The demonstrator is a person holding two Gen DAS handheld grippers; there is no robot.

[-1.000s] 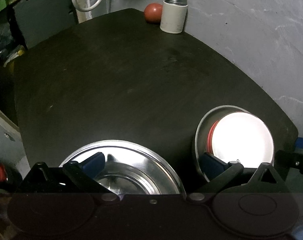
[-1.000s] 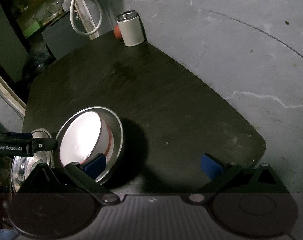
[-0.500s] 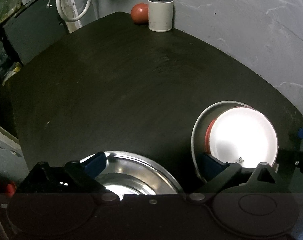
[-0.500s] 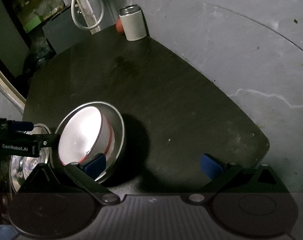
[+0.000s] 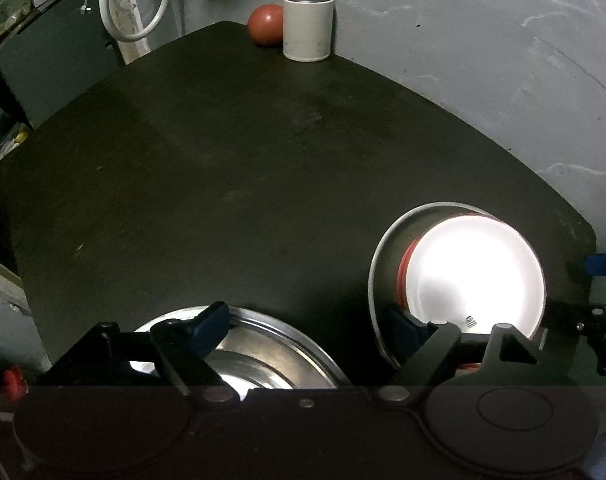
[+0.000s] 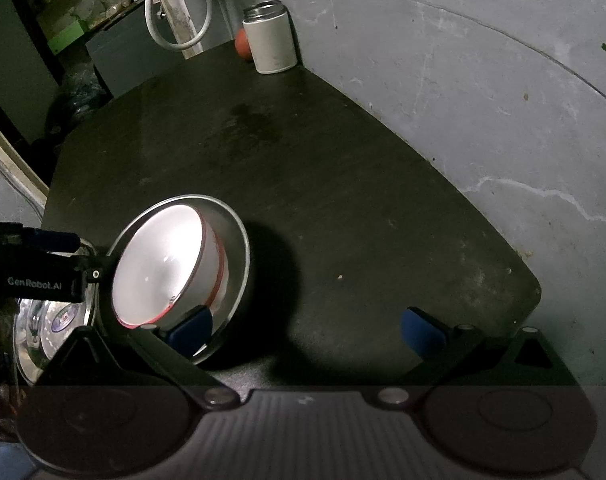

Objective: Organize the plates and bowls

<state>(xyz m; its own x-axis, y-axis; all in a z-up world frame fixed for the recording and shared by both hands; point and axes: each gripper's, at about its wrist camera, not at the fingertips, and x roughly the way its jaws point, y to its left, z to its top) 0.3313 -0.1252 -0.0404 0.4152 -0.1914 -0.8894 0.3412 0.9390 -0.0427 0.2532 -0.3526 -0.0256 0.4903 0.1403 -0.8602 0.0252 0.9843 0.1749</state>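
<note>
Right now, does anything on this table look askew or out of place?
Yes. The white bowl leans tilted inside the steel dish rather than nesting flat. A red ball beside the canister isn't tableware.

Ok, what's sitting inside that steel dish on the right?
Inside the steel dish sits a white bowl with a red outside, tipped on its side. Its glare hides anything in the bowl, and the bowl covers the dish's floor.

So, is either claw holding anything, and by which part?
Neither. Left claw, just closing, has the steel plate beneath its jaws, ungripped; right claw stands open.
</note>
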